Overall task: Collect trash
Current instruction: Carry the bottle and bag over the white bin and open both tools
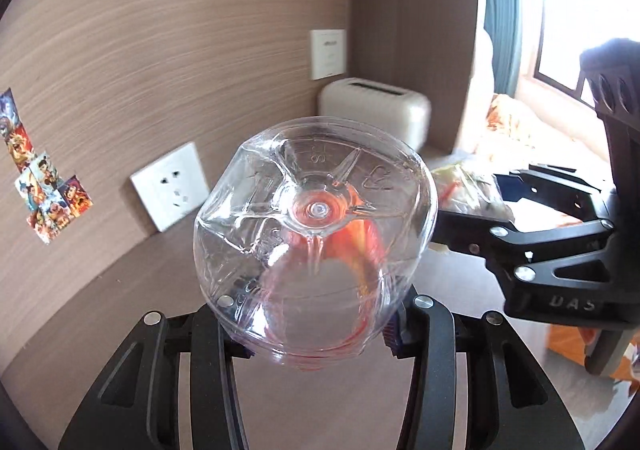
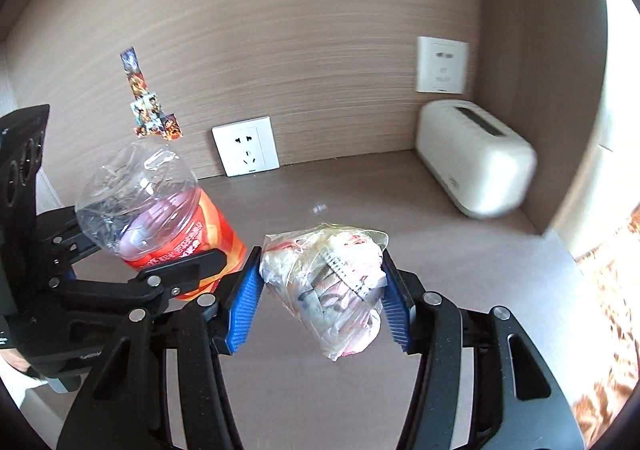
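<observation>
- The left gripper [image 2: 224,270] is clamped on one clear plastic bottle [image 1: 316,238] with an orange label, held off the desk [image 2: 360,186].
- The right gripper [image 2: 320,290] pinches one crumpled plastic bag [image 2: 336,286] of trash between blue pads [image 2: 244,302], just right of the bottle.
- Far right stands one white toaster-like box [image 2: 476,158].
- Two wall sockets [image 2: 246,146] and one sticker strip [image 2: 150,106] are on the far wall.
- Only the left wrist view shows a window [image 1: 560,30]; the bottle's base fills its middle.

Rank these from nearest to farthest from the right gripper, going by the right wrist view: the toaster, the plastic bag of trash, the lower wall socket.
1. plastic bag of trash: gripped between the right gripper pads.
2. lower wall socket: back wall, ahead and slightly left.
3. toaster: far right corner; close to the socket's range, so this order is tentative.
</observation>
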Available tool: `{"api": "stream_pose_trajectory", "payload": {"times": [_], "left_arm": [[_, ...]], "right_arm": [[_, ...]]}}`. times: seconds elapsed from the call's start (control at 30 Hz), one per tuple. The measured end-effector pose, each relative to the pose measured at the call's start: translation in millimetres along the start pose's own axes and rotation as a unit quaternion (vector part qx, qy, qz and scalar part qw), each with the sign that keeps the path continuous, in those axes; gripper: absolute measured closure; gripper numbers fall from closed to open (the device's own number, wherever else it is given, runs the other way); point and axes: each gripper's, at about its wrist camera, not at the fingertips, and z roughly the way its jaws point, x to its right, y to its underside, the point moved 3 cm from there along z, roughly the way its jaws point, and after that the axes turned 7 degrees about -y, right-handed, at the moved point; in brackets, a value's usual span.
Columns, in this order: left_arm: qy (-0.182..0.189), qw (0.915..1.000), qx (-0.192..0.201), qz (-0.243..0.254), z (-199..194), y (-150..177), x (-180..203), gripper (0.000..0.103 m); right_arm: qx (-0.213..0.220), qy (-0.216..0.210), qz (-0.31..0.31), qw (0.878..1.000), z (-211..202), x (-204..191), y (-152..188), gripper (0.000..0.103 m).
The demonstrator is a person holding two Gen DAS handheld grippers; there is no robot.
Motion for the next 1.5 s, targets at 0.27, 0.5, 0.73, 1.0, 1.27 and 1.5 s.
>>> {"api": "stream_pose_trajectory", "payload": {"times": [0.27,0.5,0.73,1.0,1.27,1.5], "left_arm": [[0.024,0.9994,0.015,0.021,-60,17,71,0.058],[0.046,0.9976,0.02,0.047,-87,29,132,0.058],[0.086,0.9917,0.007,0.095,-100,52,195,0.058],[0.138,0.9813,-0.01,0.133,-96,82,254,0.058],[0.184,0.9664,-0.04,0.175,-66,121,305,0.058],[0.213,0.9495,-0.073,0.218,0,175,347,0.058]], "right_arm": [[0.016,0.021,0.032,0.999,-72,11,39,0.047],[0.033,0.046,0.052,0.997,-127,23,75,0.047],[0.041,0.074,0.083,0.993,-167,39,116,0.047],[0.032,0.114,0.125,0.985,-195,62,170,0.047],[0.021,0.151,0.182,0.971,-194,93,225,0.047],[-0.012,0.178,0.222,0.959,-158,129,288,0.047]]}}
